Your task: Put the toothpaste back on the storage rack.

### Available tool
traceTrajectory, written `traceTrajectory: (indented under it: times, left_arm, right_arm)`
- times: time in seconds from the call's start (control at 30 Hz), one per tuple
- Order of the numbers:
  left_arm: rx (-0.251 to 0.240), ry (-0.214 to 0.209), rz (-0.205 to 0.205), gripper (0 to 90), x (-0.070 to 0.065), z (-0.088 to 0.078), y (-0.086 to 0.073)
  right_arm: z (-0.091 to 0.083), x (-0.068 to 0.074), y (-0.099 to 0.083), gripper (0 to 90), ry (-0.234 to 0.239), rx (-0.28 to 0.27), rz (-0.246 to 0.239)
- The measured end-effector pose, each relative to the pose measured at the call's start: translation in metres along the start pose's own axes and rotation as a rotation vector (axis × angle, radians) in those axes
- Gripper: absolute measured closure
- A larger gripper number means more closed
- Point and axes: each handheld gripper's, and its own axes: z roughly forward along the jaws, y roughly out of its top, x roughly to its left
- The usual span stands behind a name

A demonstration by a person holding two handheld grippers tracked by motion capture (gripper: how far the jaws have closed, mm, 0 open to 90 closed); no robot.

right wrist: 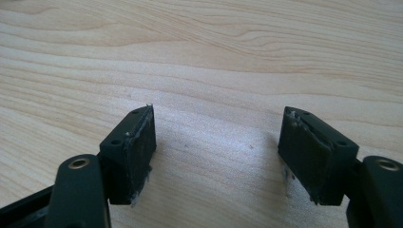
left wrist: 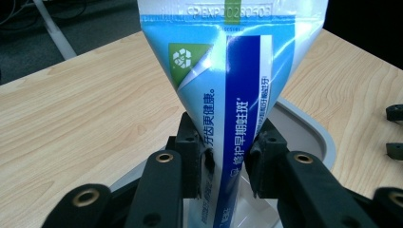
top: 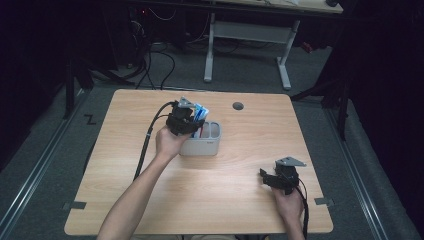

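A blue and white toothpaste tube (top: 201,111) (left wrist: 228,95) stands upright, crimped end up, with its lower end inside a grey compartmented holder (top: 207,145) (left wrist: 309,128) near the middle of the wooden table. My left gripper (top: 194,123) (left wrist: 229,161) reaches over the holder from the left. Both of its pads press on the tube's lower body. My right gripper (top: 264,178) (right wrist: 218,147) rests low over bare wood at the front right, open, with nothing between its jaws. Its jaw tips also appear at the far right of the left gripper view.
A round cable hole (top: 238,106) sits in the tabletop behind the holder. The holder's right compartments hold something red and white. Beyond the table stand a white desk frame (top: 247,45) and loose cables on the dark floor. Bare wood lies between the two grippers.
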Motion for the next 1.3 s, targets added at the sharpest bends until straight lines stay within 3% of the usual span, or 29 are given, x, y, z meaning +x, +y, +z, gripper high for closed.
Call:
traceTrajectory:
  times: [0.33,0.6,0.73,0.97,1.3]
  left_arm:
    - [-0.016,-0.017,-0.003,69.2,-0.002,0.004,0.001]
    - [-0.034,-0.023,-0.016,68.8,-0.001,-0.003,0.0]
    - [-0.047,-0.022,-0.013,64.6,-0.001,-0.008,0.0]
    - [-0.079,0.0,-0.018,55.3,0.003,-0.016,0.0]
    - [-0.114,0.034,-0.018,50.6,0.01,-0.031,-0.001]
  right_arm:
    - [0.0,0.0,0.0,28.4,0.0,0.0,-0.001]
    - [0.0,0.0,0.0,28.4,0.0,0.0,-0.001]
    - [0.0,0.0,0.0,28.4,0.0,0.0,0.0]
    - [0.0,0.0,0.0,28.4,0.0,0.0,-0.001]
    - [0.0,0.0,0.0,28.4,0.0,0.0,-0.001]
